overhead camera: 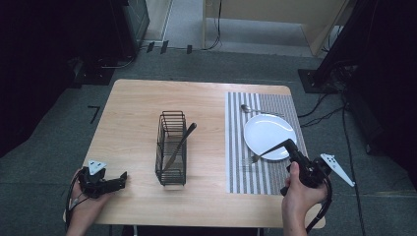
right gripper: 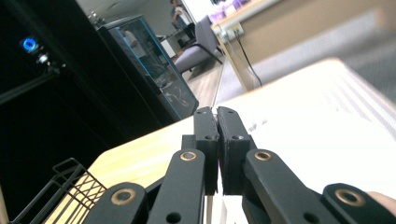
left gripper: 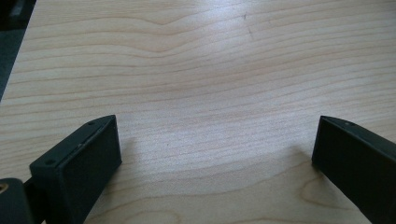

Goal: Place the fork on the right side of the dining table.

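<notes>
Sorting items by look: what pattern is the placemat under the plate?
Grey and white stripes on the placemat, clearest in the high view.

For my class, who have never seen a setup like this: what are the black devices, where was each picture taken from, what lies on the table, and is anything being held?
No robot here: a person holds a hand-held black two-jaw left gripper and right gripper.

The high view looks down from above the person. The other two come from cameras riding on each gripper, looking along its jaws.

On the light wooden table stands a black wire caddy with a dark-handled knife leaning in it. A grey striped placemat carries a round white plate; a metal spoon lies beyond the plate.

The left gripper rests open at the table's near corner, over bare wood. The right gripper's jaws are closed, apparently on the dark handle of a fork whose tines reach the mat.
</notes>
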Tool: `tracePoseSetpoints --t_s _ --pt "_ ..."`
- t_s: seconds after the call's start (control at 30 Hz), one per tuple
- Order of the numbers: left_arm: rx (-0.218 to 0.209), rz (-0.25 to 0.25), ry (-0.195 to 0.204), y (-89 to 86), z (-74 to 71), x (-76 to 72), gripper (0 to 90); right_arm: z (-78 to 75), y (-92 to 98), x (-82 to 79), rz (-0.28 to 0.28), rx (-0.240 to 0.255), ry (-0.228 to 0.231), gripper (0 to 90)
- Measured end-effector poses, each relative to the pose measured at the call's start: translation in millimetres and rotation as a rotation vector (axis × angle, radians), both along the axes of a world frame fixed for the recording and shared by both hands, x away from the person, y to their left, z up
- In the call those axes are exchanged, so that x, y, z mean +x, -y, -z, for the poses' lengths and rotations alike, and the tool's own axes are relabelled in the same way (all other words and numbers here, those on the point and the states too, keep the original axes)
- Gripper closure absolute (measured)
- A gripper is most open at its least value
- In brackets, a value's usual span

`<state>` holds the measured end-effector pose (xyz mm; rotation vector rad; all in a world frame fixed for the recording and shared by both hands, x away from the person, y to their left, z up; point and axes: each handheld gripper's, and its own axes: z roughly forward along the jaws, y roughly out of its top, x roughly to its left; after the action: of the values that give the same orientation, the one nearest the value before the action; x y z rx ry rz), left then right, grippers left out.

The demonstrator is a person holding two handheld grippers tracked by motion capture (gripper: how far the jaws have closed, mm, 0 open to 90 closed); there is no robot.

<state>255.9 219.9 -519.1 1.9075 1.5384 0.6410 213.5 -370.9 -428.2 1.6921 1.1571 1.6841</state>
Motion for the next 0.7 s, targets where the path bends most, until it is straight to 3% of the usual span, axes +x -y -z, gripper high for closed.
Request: tracePoseSetpoints --t_s 0.1,0.3,0.43,0.7 --pt "0.0 0.0 0.0 0.0 0.0 0.0 0.6 16.8 6.9 -1.4 0.0 0.075 -0.031 88.7" --pt "-0.001 -0.001 0.0 0.0 0.0 0.0 0.7 32.8 13.2 -4.5 0.026 0.082 -0.047 88.6" --pt "-0.004 -0.001 0.0 -0.2 -0.1 -0.1 0.7 48.1 25.3 -6.9 0.049 0.135 -0.055 87.8" --pt "-0.003 -0.001 0.0 -0.2 -0.1 -0.1 0.6 87.8 58.9 -6.7 0.111 0.238 -0.19 82.3"
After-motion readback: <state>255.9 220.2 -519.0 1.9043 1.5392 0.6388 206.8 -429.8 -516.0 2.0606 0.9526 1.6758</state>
